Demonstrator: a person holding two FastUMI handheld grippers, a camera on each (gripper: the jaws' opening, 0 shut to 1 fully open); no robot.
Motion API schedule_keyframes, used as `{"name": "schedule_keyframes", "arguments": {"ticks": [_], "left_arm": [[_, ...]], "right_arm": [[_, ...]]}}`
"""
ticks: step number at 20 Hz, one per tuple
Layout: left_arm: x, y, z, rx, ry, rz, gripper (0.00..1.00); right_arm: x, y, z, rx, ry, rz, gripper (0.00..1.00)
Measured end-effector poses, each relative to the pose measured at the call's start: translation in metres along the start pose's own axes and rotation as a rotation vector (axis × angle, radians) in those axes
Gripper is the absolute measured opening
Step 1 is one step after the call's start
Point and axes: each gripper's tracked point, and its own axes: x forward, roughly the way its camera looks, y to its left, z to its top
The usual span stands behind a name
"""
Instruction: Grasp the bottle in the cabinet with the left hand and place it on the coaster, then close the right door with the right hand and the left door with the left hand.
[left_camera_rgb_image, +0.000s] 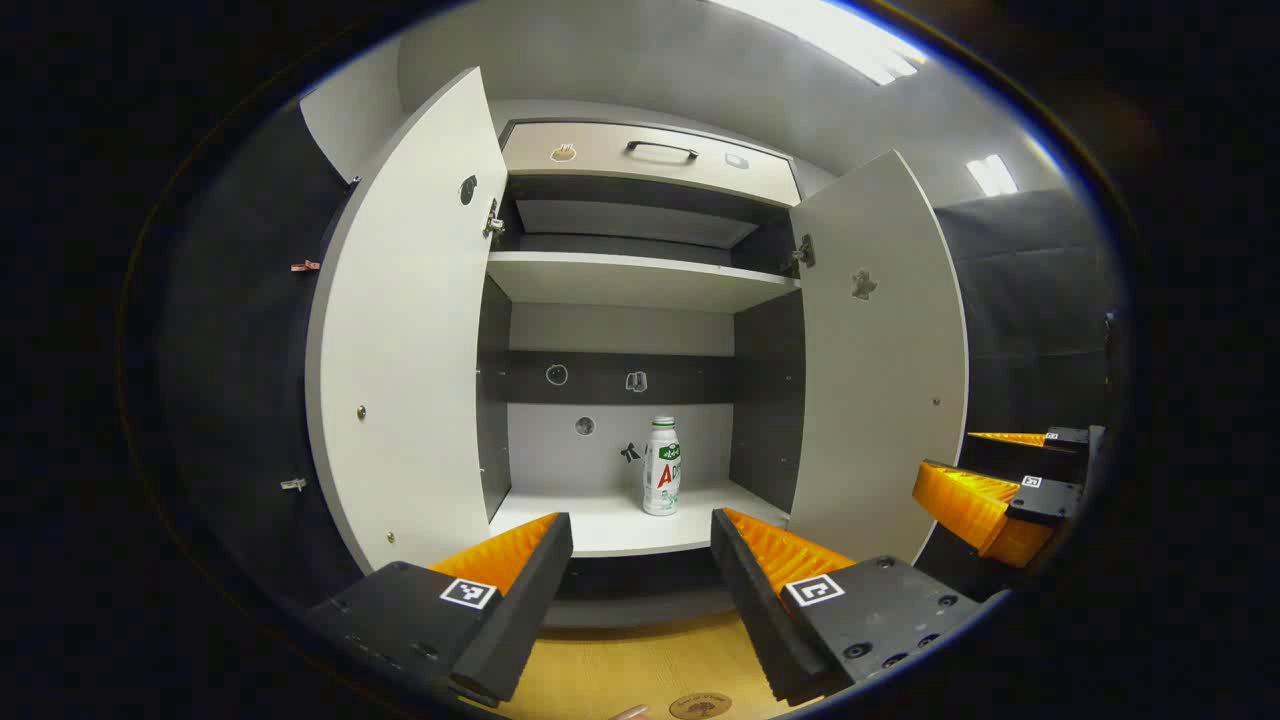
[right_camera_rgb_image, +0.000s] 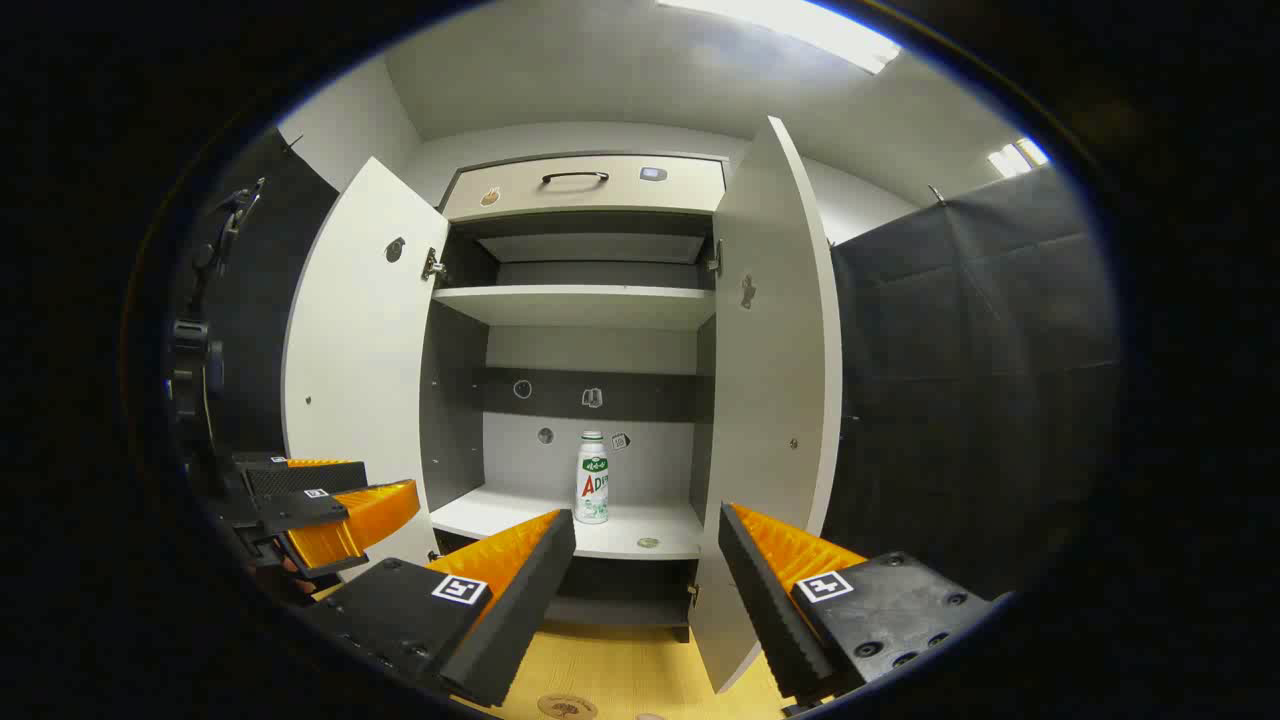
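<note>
Upright on cabinet (left_camera_rgb_image: 640, 275) shelf: bottle (left_camera_rgb_image: 661, 467), white with green-and-red label, writing too small to read. Left tool (left_camera_rgb_image: 640, 545) and right tool (right_camera_rgb_image: 645, 545) spread, empty.

Ribbed wedge fingers (left_camera_rgb_image: 530, 560) on screwed bodies (square black-and-white tags on top)

Bottle (left_camera_rgb_image: 661, 467) stands upright on the cabinet's lower shelf (left_camera_rgb_image: 560, 520); coaster (left_camera_rgb_image: 700, 706) lies on the table (left_camera_rgb_image: 600, 670).
</note>
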Motion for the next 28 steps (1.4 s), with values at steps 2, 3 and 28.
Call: {"name": "schedule_keyframes", "arguments": {"ticks": [2,3,28], "left_arm": [[-0.002,0.002,0.000,0.011,-0.003,0.004,0.89],[-0.003,0.003,-0.001,0.011,-0.003,0.006,0.89],[0.054,-0.003,-0.006,0.008,0.002,-0.073,0.90]], "right_arm": [[0.000,0.003,-0.001,-0.002,0.004,0.002,0.96],[-0.001,0.005,-0.001,-0.002,0.003,0.007,0.96],[0.012,-0.001,-0.005,-0.021,0.005,-0.036,0.96]]}}
